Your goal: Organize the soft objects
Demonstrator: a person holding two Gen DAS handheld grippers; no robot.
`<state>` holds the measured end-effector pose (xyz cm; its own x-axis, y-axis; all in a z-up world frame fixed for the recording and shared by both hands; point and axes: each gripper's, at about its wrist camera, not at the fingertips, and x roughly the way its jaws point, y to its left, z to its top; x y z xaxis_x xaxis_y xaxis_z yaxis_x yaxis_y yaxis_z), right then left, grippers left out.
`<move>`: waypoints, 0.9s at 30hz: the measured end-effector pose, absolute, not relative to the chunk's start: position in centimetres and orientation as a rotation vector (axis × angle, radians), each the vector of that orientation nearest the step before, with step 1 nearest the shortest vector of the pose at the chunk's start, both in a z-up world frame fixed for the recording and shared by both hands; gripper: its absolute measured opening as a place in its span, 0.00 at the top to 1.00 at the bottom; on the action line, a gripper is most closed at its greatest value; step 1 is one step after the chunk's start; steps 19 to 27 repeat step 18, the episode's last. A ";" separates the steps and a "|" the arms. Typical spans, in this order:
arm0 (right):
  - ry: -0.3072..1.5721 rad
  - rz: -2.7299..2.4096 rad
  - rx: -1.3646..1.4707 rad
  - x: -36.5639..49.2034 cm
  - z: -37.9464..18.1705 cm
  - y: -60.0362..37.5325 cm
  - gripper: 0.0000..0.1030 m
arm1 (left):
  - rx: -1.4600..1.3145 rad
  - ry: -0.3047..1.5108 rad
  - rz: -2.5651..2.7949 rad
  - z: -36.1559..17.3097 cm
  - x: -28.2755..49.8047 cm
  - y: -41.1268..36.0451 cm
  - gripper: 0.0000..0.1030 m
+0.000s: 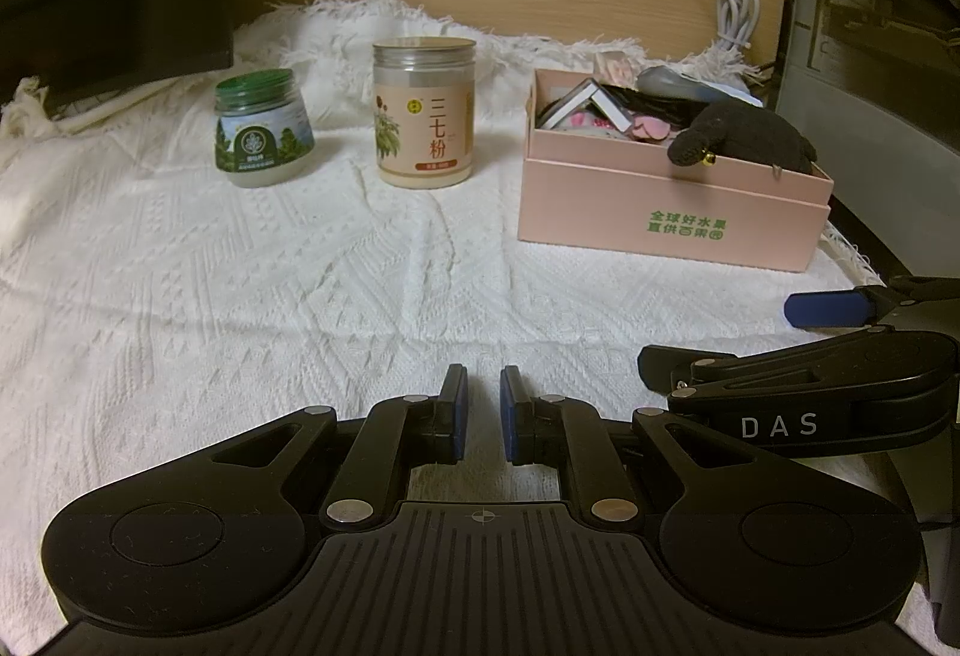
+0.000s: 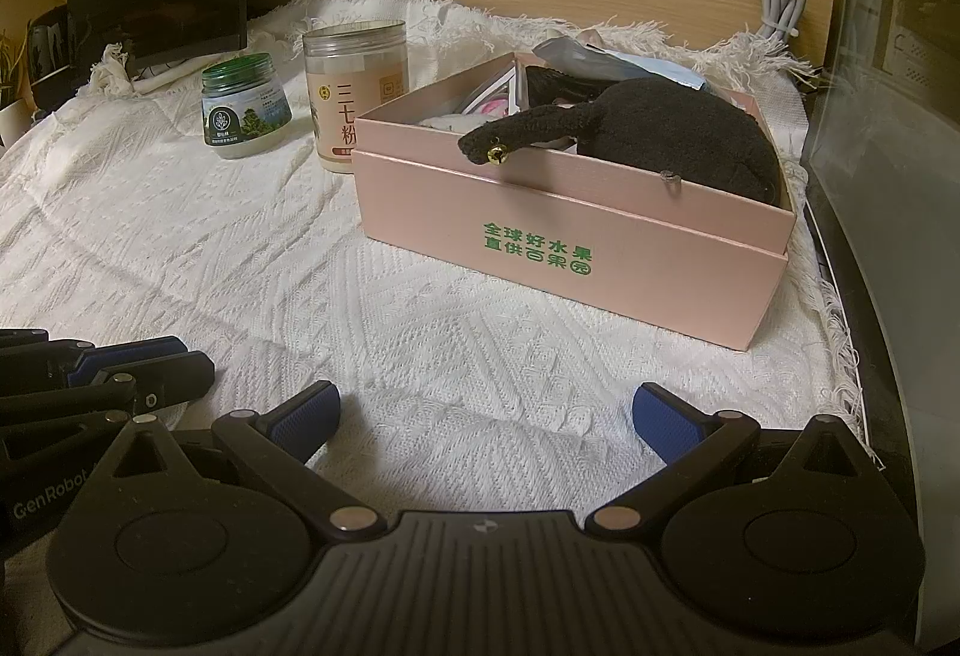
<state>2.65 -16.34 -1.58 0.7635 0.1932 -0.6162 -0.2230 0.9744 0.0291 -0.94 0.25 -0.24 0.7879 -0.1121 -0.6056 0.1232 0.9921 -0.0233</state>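
A pink box (image 1: 672, 203) (image 2: 564, 248) with green lettering stands on the white cloth at the right. A black knitted soft toy (image 1: 744, 137) (image 2: 672, 140) with a small gold bell lies in it, one limb over the front rim, among other small items. My left gripper (image 1: 483, 410) rests low over the cloth, jaws nearly closed with a narrow gap and nothing between them. My right gripper (image 2: 486, 416) is open wide and empty, in front of the box; it also shows in the left wrist view (image 1: 828, 308).
A green-lidded jar (image 1: 263, 128) (image 2: 246, 113) and a taller beige jar (image 1: 425, 113) (image 2: 354, 98) stand on the white knitted cloth (image 1: 240, 296) left of the box. A white cable (image 1: 735, 17) hangs on the wooden back wall. A computer case stands at the right.
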 end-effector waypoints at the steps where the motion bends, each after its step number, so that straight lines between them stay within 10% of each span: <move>1: 0.665 0.226 -0.047 2.6 -1.6 -16.3 0.00 | 0.019 0.651 -0.127 -0.2 -0.9 0.3 0.87; 27: 0.665 0.226 -0.049 2.6 -1.5 -16.3 0.00 | 0.034 0.651 -0.118 -0.3 -1.0 0.0 0.87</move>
